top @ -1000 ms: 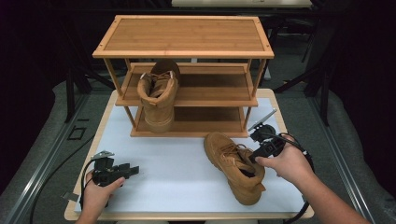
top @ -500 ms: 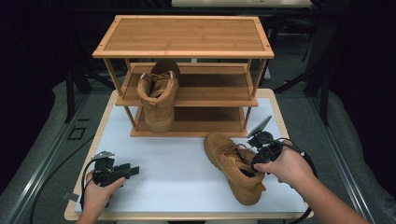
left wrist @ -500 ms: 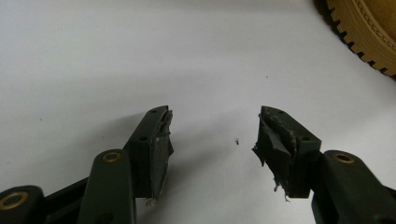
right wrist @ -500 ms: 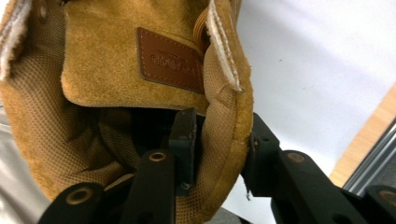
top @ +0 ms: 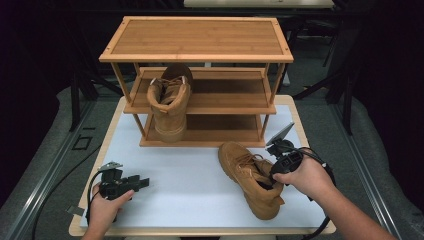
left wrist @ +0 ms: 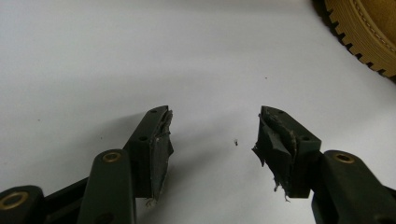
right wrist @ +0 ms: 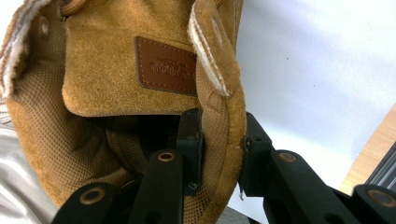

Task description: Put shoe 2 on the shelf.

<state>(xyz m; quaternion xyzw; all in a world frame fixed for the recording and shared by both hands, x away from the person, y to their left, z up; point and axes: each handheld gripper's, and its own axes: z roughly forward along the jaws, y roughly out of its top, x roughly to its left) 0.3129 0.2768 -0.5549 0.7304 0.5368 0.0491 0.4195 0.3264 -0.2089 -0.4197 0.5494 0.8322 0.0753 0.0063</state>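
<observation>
A tan suede lace-up boot with a pale ridged sole is lying on the white table top, lower right of centre in the high view, its toe pointing towards the upper left of the frame. Its collar is being gripped by the right gripper: in the right gripper view the jaws have just been closing, one black jaw inside the padded opening and the other outside, with the suede collar wall pinched between them. A brown leather label is seen on the boot's tongue in the upper centre of that view.

The left gripper is being held low over the white surface at the lower left of the high view, well apart from the boot. Its jaws are standing open with nothing between them, as the left gripper view shows; the edge of the ridged sole is sitting at the upper right corner there.

A matching second tan boot is standing upright on the wooden three-tier shoe rack, in the upper half of the high view.
</observation>
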